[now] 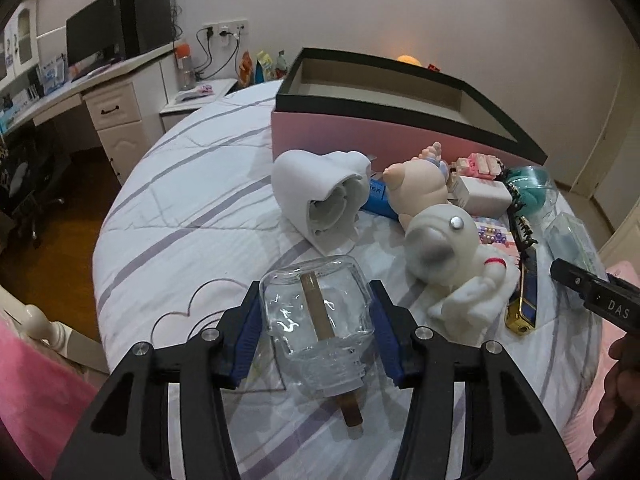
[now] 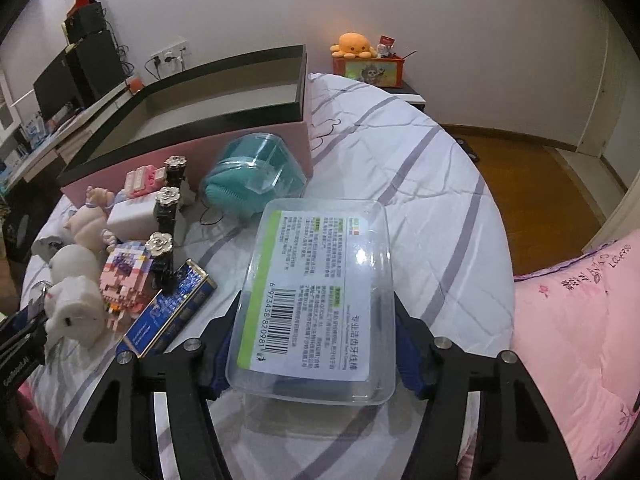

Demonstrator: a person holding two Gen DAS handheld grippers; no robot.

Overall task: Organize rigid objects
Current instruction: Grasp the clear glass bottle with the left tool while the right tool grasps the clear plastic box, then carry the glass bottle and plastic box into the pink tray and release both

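Left wrist view: left gripper (image 1: 316,322) was clamped on a clear glass bottle (image 1: 316,320), bottom centre of frame, blue pads (image 1: 248,328) against both sides, a brown stick (image 1: 316,308) running through it. Bottle looked lifted off the striped bedspread (image 1: 180,216), though I couldn't be sure from this angle. Pink storage box (image 1: 320,132) with black rim sat upper centre, and what showed of its inside looked bare. Clutter centre right was unsorted: white foam block (image 1: 320,200), doll figure (image 1: 420,184), white toy (image 1: 440,240), gold-trimmed tin (image 1: 524,300). Right wrist view: right gripper (image 2: 312,340) was closed on a clear plastic floss-pick box (image 2: 316,304), label up, bottom centre. Teal brush case (image 2: 256,168) lay against the storage box's pink wall, upper centre; block figures (image 2: 124,276) and flower-capped tubes (image 2: 168,200) at left. Progress: early. Two items in hand, none visibly boxed, most of the pile left.
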